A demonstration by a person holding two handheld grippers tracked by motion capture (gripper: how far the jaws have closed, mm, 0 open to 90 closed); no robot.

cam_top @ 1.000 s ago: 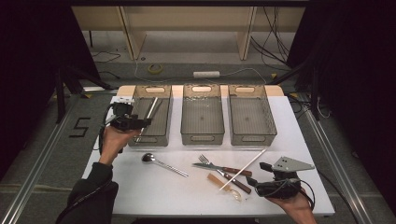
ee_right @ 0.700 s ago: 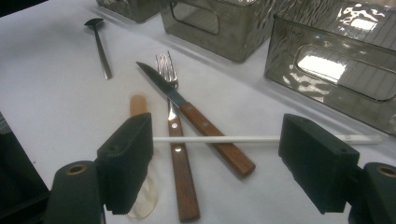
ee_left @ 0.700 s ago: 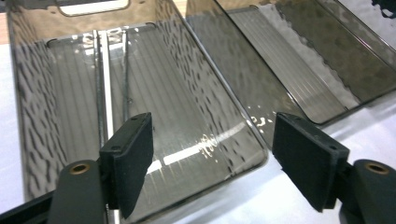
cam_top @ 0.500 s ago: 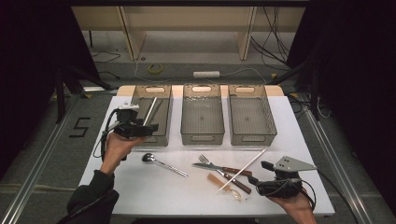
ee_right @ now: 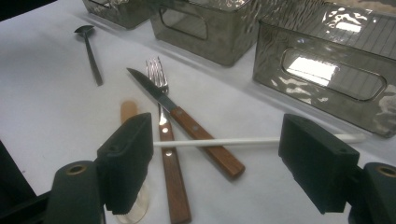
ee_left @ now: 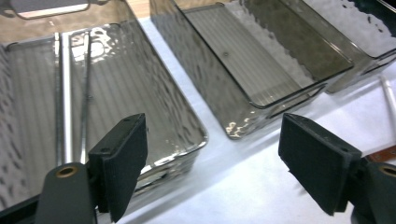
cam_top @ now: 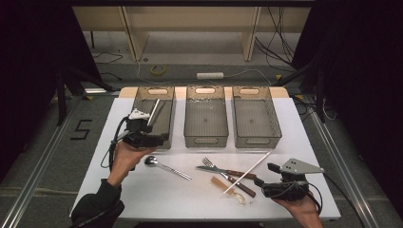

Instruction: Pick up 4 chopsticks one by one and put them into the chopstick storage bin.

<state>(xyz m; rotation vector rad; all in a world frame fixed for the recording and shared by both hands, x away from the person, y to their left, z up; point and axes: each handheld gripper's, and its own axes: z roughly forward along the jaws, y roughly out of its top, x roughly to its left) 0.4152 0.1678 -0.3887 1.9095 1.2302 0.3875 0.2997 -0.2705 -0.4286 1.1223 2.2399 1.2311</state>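
The long silver metal chopstick point(cam_top: 154, 112) you have been handling lies in the left smoked clear plastic bin point(cam_top: 167, 95), slanting along its ribbed floor toward the far end; in the left gripper view it runs beside a thinner rod-like line, perhaps its reflection in the bin wall. Your left gripper point(cam_top: 157, 138) hovers at that bin's near edge, and its fingers point(ee_left: 120, 161) have just been opening: they stand wide apart, released, with nothing between them.

Beside it stand the middle smoked plastic bin point(cam_top: 205, 138) and the right smoked plastic bin point(cam_top: 256, 140), all three in a row at the far side of the white bench point(cam_top: 180, 199).

Near your left hand point(cam_top: 126, 160) a small steel spoon point(cam_top: 164, 166) lies on the bench. Further right, a steel fork with a wooden handle point(cam_top: 228, 176) and a steel knife with a riveted wooden handle point(cam_top: 225, 172) cross each other, and a long white chopstick point(cam_top: 247, 172) lies over both. A pale flat wooden piece point(cam_top: 219, 183) rests just beside them.

Your right gripper point(cam_top: 259, 183) sits low at the bench's near right, aimed at this pile. Its fingers point(ee_right: 126, 161) are spread wide, unclenched; the white chopstick runs across the gap between them, farther off and untouched.
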